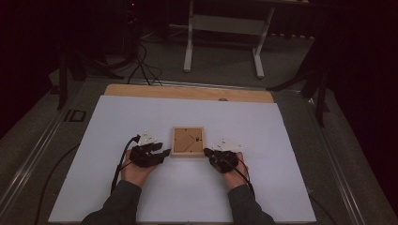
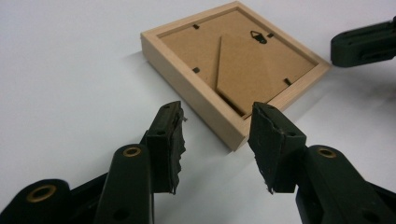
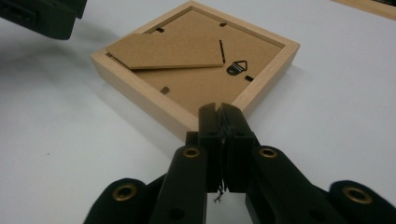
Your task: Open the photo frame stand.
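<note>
Square light-wood picture frame (image 1: 187, 141), face down, flat on the white sheet, near middle. Brown backing board up, stand flap slightly lifted, black hanger hook near one corner.

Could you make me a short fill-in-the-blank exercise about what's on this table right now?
1. The wooden picture frame lies with its ____ side facing up, so its hanging hook shows.
2. The left gripper has its jaws ____, with nothing between them.
3. The right gripper has its jaws ____, their tips at a corner of the frame.
4. The frame rests on a ____ sheet that covers the table.

Missing words: back; open; shut; white
</note>
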The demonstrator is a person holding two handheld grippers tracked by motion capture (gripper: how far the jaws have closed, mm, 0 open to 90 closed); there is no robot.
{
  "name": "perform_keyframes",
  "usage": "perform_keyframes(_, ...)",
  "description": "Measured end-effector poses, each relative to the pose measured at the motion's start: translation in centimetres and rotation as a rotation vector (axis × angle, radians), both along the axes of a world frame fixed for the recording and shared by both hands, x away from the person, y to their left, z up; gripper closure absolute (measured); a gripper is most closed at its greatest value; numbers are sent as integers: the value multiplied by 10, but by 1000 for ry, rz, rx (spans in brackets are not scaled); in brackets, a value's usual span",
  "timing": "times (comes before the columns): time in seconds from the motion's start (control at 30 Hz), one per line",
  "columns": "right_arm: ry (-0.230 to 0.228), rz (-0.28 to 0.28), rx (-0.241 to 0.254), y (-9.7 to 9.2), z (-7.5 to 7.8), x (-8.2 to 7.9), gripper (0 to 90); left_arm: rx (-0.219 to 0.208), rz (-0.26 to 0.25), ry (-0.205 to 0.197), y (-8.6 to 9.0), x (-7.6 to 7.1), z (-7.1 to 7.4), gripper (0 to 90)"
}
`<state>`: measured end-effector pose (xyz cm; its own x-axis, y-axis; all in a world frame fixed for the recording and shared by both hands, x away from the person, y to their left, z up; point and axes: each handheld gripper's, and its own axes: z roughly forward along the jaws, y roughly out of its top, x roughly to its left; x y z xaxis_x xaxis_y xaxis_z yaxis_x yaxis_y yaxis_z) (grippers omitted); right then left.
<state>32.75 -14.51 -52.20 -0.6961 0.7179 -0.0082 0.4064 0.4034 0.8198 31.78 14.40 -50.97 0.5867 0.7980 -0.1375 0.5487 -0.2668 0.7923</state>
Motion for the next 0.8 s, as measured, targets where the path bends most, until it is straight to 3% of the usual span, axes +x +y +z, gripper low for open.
perform_keyframes(0.27,-18,-9,-24,2,-1,-1,900,-7,-20,-15,-11,5,6,518)
perform_keyframes(0.43,-6,-21,-24,1,-3,1,899,37,-40,-24,-25,12,5,506)
perform_keyframes(0.57,-26,-2,-3,3,1,-1,899,76,-55,-46,-34,16,7,497)
perform_keyframes(0.8,-19,2,0,6,-2,2,899,103,-60,-44,-41,24,4,486)
